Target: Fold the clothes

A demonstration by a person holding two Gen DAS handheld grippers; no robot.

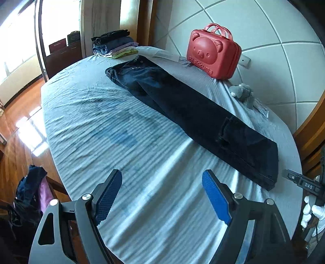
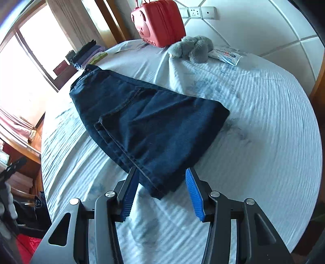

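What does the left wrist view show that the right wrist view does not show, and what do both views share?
Only the left wrist view shows the full length of the dark jeans, the bear face on the red case, and the open left gripper over bare sheet. Only the right wrist view shows the wall sockets, a white packet, and the right gripper with its jaws on either side of the jeans' hem, not pressing it. Both show the bed, the jeans, the case, the grey soft toy and the pile of folded clothes.
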